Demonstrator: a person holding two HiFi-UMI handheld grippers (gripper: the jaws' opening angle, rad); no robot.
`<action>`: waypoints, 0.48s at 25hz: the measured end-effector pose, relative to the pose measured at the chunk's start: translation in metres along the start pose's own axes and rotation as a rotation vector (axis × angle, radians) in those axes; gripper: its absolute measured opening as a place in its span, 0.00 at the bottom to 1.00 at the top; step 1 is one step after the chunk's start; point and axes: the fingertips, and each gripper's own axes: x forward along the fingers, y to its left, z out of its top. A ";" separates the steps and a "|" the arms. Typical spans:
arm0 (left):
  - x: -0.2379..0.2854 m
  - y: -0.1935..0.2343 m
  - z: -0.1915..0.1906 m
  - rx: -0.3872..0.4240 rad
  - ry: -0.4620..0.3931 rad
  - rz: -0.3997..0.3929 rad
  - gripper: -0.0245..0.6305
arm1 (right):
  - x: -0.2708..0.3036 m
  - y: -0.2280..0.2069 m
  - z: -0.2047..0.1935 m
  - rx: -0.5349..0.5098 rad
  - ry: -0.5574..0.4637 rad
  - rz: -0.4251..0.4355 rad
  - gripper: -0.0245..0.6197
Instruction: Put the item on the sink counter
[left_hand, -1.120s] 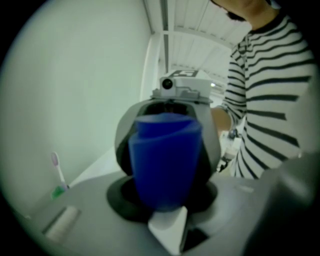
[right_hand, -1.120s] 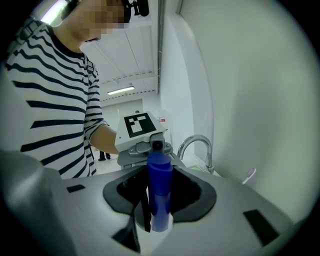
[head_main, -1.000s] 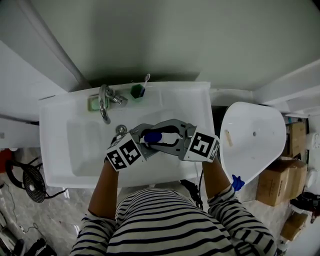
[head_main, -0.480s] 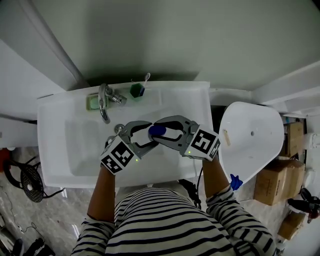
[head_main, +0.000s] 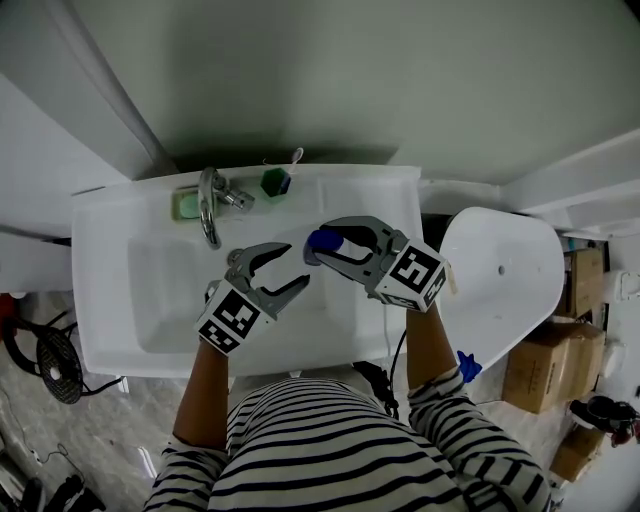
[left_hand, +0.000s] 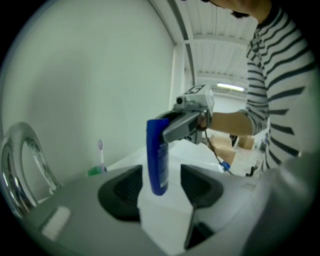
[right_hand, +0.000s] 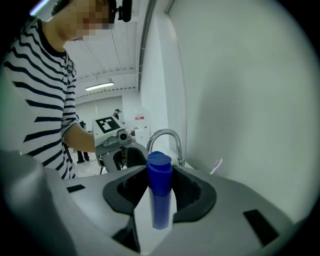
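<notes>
Head view: over the white sink (head_main: 130, 300), the right gripper (head_main: 320, 246) has its jaws clamped on a blue bottle (right_hand: 160, 200). The left gripper (head_main: 296, 265) has just been opening its jaws; they stand wide and empty, with the bottle just beyond their tips.

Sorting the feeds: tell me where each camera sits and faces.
Head view: on the person's head, looking steeply down at the sink; striped sleeves and both grippers show.
Left gripper view: on the left gripper, whose jaws have just been opening and hold nothing, facing the right gripper.
Right gripper view: on the right gripper, facing the faucet; its jaws grip the blue bottle.
Shared: both gripper views show the bottle.
</notes>
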 end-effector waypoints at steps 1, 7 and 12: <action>-0.001 0.001 -0.001 -0.002 0.000 0.002 0.40 | 0.000 -0.004 0.000 0.001 -0.002 -0.007 0.27; -0.003 0.002 -0.005 -0.013 -0.003 0.005 0.24 | 0.006 -0.027 -0.002 0.016 -0.003 -0.045 0.27; -0.003 -0.001 -0.006 -0.040 -0.009 -0.028 0.05 | 0.016 -0.053 -0.009 0.032 0.006 -0.086 0.27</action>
